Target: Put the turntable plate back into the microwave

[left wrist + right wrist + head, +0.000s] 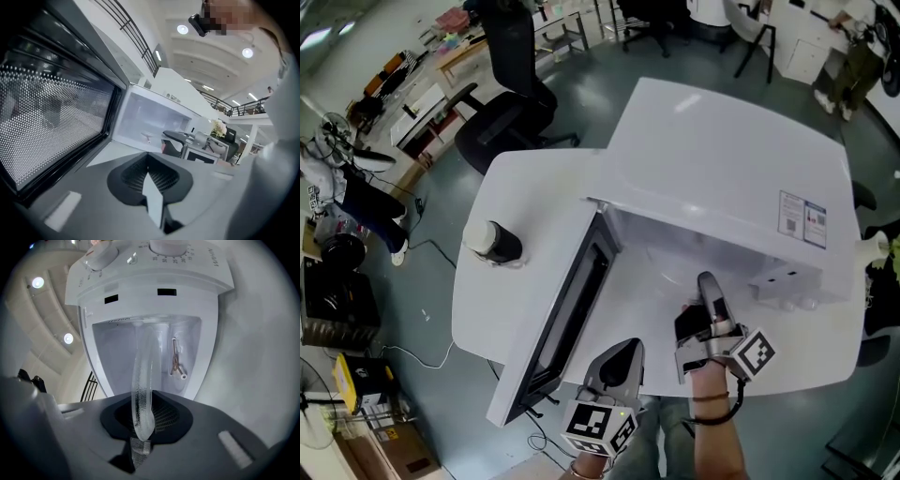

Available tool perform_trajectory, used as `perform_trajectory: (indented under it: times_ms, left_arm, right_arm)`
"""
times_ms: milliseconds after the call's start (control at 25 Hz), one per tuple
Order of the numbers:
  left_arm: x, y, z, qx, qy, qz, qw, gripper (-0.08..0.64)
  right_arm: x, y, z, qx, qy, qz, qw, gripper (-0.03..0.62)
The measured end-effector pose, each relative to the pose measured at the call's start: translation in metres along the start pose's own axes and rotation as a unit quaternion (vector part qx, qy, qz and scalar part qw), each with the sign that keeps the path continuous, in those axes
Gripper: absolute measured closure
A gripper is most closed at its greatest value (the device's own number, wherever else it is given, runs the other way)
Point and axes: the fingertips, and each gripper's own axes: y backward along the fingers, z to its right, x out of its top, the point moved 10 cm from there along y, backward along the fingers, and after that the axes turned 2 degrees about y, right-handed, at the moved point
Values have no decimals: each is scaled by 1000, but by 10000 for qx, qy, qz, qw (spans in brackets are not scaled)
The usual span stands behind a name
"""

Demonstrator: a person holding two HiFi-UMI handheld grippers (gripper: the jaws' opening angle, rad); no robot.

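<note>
The white microwave [722, 169] lies on a white table, its door [572, 309] swung open to the left. My right gripper [709, 286] is at the mouth of the cavity, shut on the rim of the clear glass turntable plate [143, 380]. In the right gripper view the plate shows edge-on, reaching into the white cavity [112, 357]. The roller ring [176, 363] rests against the cavity wall just past it. My left gripper [626, 349] hangs shut and empty in front of the door's lower edge. In the left gripper view its jaws [151, 177] are pressed together beside the mesh door window [47, 117].
A white and black cylinder [492, 242] stands on the table [520, 291] left of the door. A black office chair [511, 103] is behind the table. Desks and more chairs line the back of the room. The table's near edge runs just under my hands.
</note>
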Motion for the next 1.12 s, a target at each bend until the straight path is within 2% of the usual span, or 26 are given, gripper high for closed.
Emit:
perform_trajectory:
  times_ms: [800,1120]
  left_arm:
    - [2,-13,-5,-144,210,-114,9996,560]
    - [6,-18,-7,-161,163,-104,9997,560]
  right_arm:
    - [15,-28,11,-141,-42,250,9996,537]
    - [18,-37,12,-230,-3,322,9992,537]
